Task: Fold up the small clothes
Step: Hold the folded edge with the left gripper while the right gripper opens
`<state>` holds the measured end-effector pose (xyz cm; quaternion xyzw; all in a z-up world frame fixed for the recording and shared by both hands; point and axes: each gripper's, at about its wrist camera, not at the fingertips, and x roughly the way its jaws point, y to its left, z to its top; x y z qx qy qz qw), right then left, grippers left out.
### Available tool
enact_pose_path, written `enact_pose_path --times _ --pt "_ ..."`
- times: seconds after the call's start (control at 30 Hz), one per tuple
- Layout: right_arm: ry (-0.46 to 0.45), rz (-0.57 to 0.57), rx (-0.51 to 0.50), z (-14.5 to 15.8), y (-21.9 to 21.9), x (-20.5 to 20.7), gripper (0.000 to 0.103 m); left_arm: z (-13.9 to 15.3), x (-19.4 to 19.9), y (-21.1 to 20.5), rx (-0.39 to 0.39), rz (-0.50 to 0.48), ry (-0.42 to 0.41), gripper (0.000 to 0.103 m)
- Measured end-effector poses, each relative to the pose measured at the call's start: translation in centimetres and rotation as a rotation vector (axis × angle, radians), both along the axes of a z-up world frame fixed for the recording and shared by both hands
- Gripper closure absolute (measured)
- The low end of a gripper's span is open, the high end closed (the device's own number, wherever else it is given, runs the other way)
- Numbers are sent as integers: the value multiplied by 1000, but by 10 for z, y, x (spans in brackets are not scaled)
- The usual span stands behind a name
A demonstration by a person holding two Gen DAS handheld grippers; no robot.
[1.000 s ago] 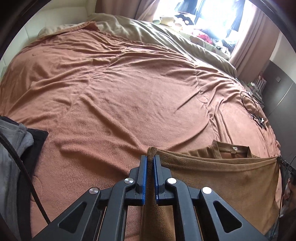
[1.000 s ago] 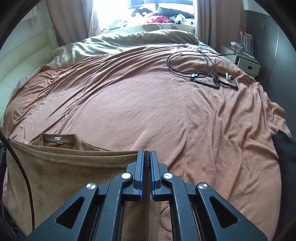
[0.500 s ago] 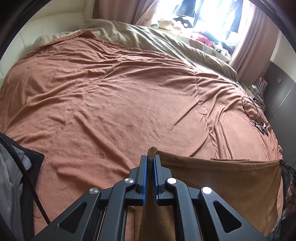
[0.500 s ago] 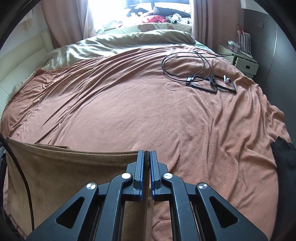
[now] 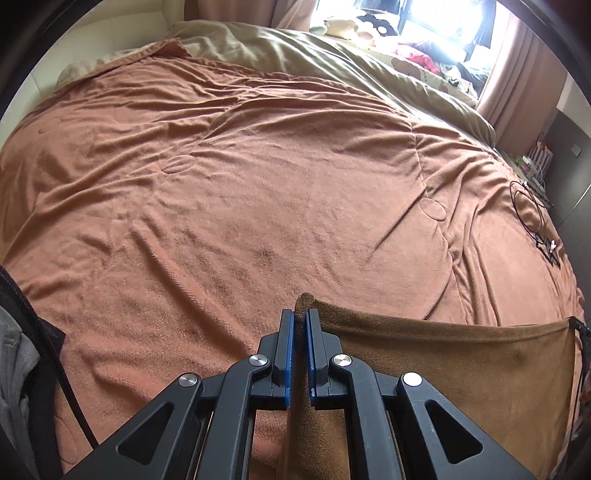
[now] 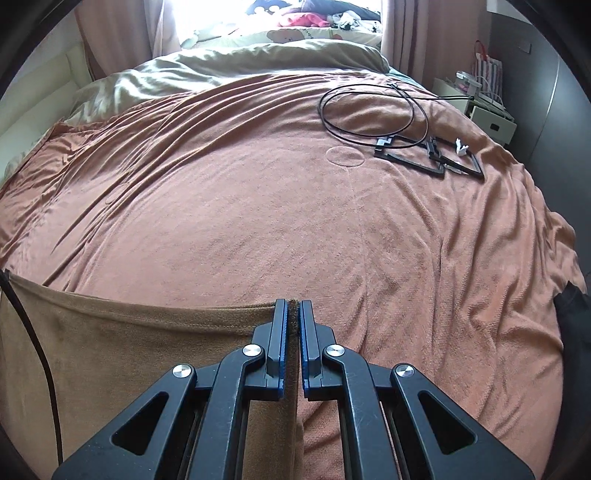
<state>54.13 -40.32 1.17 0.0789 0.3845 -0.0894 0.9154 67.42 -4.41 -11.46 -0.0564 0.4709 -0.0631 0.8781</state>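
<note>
The left gripper [image 5: 300,314] is clenched on one top corner of a brown garment [image 5: 461,365], a tuft of cloth poking up between its blue pads. The right gripper [image 6: 292,304] is clamped the same way on the opposite corner of that garment [image 6: 147,343]. Between the two the cloth's top edge is stretched nearly straight, so its long axis runs side to side, from one gripper across to the other, and the rest of the fabric hangs down from that edge in front of the bed. In the left wrist view the far corner ends at the picture's right margin, where the other gripper's tip is barely visible.

At the far left of the left wrist view lie a grey garment [image 5: 16,369] and a dark one beside it, with a black cable [image 5: 55,365] crossing them. The bed is covered by a rust-orange fleece blanket [image 5: 258,184], wrinkled, with a few oval stitched marks. Beyond it, toward the head, an olive-green duvet [image 5: 332,62] is bunched up, and behind that a bright window with pinkish curtains [image 6: 118,33] and soft toys and clothes heaped on the sill. On the blanket's right side lie a loop of thin black cable [image 6: 373,107] and two flat black frame-like parts [image 6: 428,155] with a small white piece beside them. Further right stand a white bedside cabinet [image 6: 487,114] holding a striped bag, and a dark wall panel. A black cloth [image 6: 572,314] lies at the blanket's right edge.
</note>
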Motion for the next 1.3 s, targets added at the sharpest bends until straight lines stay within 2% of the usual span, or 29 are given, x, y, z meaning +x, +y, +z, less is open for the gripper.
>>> enact_pose_path --times 0.2,0.27,0.33,0.37,0.67,0.93,0.97,1.03,1.1,1.3 --pt "81 -28 4 -17 1 16 97 -22 14 -7 0 -8 78 96" --pt "72 -32 8 -13 2 12 82 -21 9 -4 -12 -5 79 91" --pt "57 -26 17 -8 2 4 49 -18 3 0 -13 -2 75 91" --pt "48 -24 18 -6 2 0 47 -16 -1 1 -11 -5 74 91" --pt "47 63 49 -6 10 -42 47 0 -38 6 -21 -39 56 91" --pt "86 87 71 -19 13 -61 47 -10 -62 -7 -28 -98 89 91" --pt "94 87 56 -22 13 -61 49 -14 -63 -9 -16 -105 93 91" --pt "116 64 22 -26 13 -59 60 -22 -62 -12 7 -106 110 91" --pt "125 28 30 -31 4 -56 64 -31 -57 -12 14 -96 133 91" --pt "112 -21 94 -40 -14 -49 64 -46 -48 -11 37 -66 135 93"
